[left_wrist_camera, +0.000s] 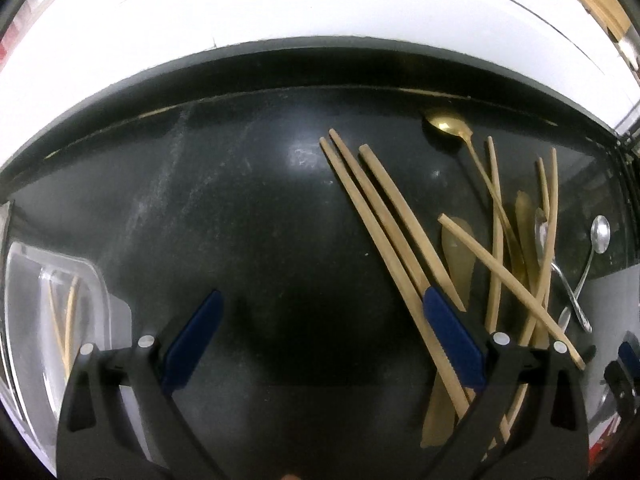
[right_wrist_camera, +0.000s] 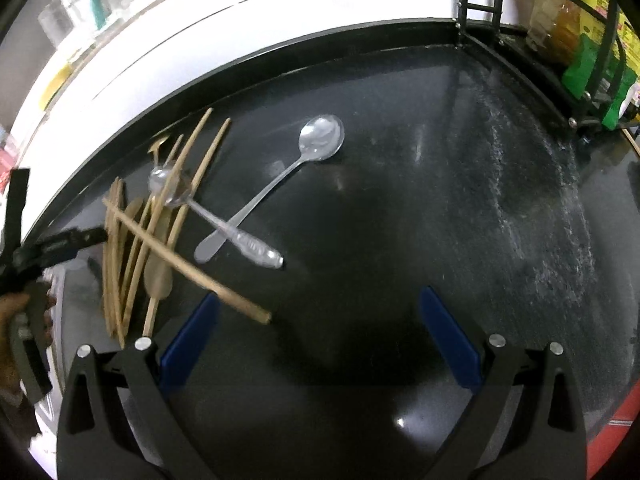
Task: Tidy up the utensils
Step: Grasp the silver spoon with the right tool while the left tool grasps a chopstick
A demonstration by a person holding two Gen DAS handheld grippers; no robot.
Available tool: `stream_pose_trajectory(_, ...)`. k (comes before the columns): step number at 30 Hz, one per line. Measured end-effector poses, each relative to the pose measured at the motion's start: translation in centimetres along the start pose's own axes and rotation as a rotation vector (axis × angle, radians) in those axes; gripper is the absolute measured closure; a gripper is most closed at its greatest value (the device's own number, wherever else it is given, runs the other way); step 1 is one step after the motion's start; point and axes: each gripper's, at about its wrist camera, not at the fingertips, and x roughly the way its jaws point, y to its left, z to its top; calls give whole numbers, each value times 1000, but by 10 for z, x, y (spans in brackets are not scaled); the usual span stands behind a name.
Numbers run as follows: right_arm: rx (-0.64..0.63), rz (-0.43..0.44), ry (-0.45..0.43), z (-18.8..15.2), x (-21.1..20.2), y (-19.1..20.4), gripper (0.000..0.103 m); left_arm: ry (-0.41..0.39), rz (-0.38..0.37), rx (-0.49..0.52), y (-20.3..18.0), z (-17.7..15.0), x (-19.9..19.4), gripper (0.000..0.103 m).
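Note:
A loose pile of bamboo chopsticks lies on the black countertop, mixed with a flat wooden spoon, a gold spoon and a silver spoon. My left gripper hovers open just left of the pile; its right finger overlaps the nearest chopsticks, and nothing sits between the fingers. In the right wrist view, two silver spoons lie crossed right of the chopsticks. My right gripper is open over bare counter, holding nothing.
A clear plastic container at the left edge holds a few chopsticks. A black wire rack with packets and bottles stands at the counter's far right corner. A white wall runs behind the counter. A hand holds the left gripper.

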Motion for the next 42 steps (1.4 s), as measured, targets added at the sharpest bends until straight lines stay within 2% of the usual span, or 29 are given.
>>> stream_pose_trajectory(10,133,-31,-8,55,51,11,6,-10,32,-91,1,-6,0,6)
stream_pose_trajectory(16,52,-84,-47,77,68,25,5,-13,22,-75,9,-4,3,6)
stream_pose_trajectory(19,-36,-176,-49,79,78,40,5,-18,24,-97,13,-5,4,5)
stream_pose_trajectory(22,-45,-188,-93,75,82,45,5,-25,38,-128,8,-9,7,5)
stream_pose_trajectory(25,-32,-200,-122,71,85,46,5,27,96,-144,4,-14,16,5)
stream_pose_trajectory(34,-13,-214,-151,64,84,48,5,-22,132,-232,0,-27,19,5)
stream_pose_trajectory(38,-14,-211,-152,64,80,43,5,-58,124,-203,2,-34,16,7)
stream_pose_trajectory(39,-23,-200,-151,64,79,43,12,-81,119,-188,-11,-36,6,16)
stream_pose_trajectory(40,-58,-180,-170,61,72,50,26,-151,110,-128,-18,-37,-1,73)
stream_pose_trajectory(41,-97,-134,-185,59,66,53,93,-172,102,-78,-25,-37,-3,88)
stream_pose_trajectory(42,-119,-71,-161,59,66,55,98,-169,59,-77,-27,-37,-1,88)
